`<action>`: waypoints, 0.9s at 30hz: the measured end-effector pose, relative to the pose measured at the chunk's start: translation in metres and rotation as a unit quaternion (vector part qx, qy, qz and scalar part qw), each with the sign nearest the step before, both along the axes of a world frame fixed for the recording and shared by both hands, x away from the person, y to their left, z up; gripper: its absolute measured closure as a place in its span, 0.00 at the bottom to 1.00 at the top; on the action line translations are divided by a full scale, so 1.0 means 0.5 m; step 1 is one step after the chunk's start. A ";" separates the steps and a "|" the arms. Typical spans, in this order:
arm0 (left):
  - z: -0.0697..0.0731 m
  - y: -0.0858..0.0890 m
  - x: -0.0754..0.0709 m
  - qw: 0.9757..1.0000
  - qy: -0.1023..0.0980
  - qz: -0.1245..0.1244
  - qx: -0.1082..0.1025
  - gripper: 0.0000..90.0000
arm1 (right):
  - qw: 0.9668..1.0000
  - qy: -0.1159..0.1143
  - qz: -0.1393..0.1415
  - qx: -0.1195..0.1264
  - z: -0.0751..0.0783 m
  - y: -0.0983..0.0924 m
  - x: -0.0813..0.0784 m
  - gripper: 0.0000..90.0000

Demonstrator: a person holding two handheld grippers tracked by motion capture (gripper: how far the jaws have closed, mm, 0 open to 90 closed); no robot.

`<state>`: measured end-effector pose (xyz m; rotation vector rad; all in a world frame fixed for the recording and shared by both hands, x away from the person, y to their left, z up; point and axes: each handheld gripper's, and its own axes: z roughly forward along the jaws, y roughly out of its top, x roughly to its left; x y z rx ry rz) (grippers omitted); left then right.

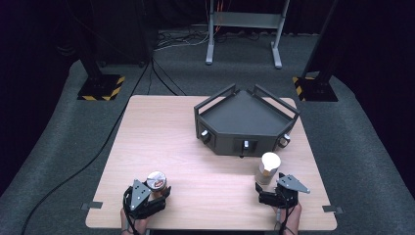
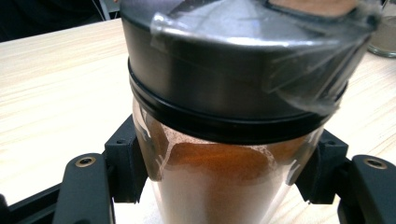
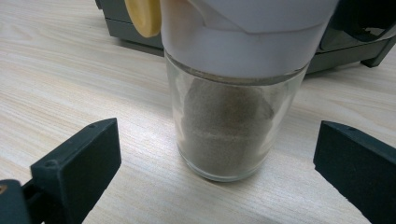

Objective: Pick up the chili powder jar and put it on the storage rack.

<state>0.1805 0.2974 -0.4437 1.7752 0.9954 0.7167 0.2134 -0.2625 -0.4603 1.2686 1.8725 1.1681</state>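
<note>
On a light wood-grain table [image 1: 205,147], rounded corners, sits a dark grey angular tray [image 1: 244,120] w/ raised rails & small knobs along its front faces, toward the far right. Table stands on grey carpet [image 1: 58,137]; room around it is black-curtained & dim. Two dark posts on yellow/black striped base plates [image 1: 100,88] flank the far corners, a grey metal stand frame [image 1: 243,29] at the back, cables trailing over the floor on the left.

Near edge, left: left gripper [image 1: 151,196] is clamped on a clear jar w/ black lid [image 1: 156,180]; in the left gripper view both pads press the glass [image 2: 224,186] just under the lid, reddish-brown powder inside, clear tape over the lid top. Whether the jar rests on the table or is lifted, can't tell.

Near edge, right: right gripper [image 1: 266,188] has jaws wide apart, one each side of a glass shaker w/ white cap [image 1: 268,169], not touching it. Right gripper view: shaker [image 3: 229,126] stands upright on the wood, grey-brown powder inside, a pale yellow tab at the cap, the tray just behind. Shaker is just in front of the tray's front face, well apart from the black-lid jar.
</note>
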 end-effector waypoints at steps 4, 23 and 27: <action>0.000 -0.003 0.003 1.000 -0.001 -0.002 -0.002 0.35 | 1.000 0.000 0.000 0.000 0.000 0.000 0.000 0.00; 0.011 -0.016 0.021 1.000 -0.004 -0.019 0.006 0.35 | 1.000 0.000 -0.001 0.000 0.000 0.001 -0.001 0.00; 0.013 -0.017 0.022 1.000 -0.006 -0.021 0.007 0.35 | 1.000 0.000 -0.001 -0.001 0.000 0.001 0.000 0.00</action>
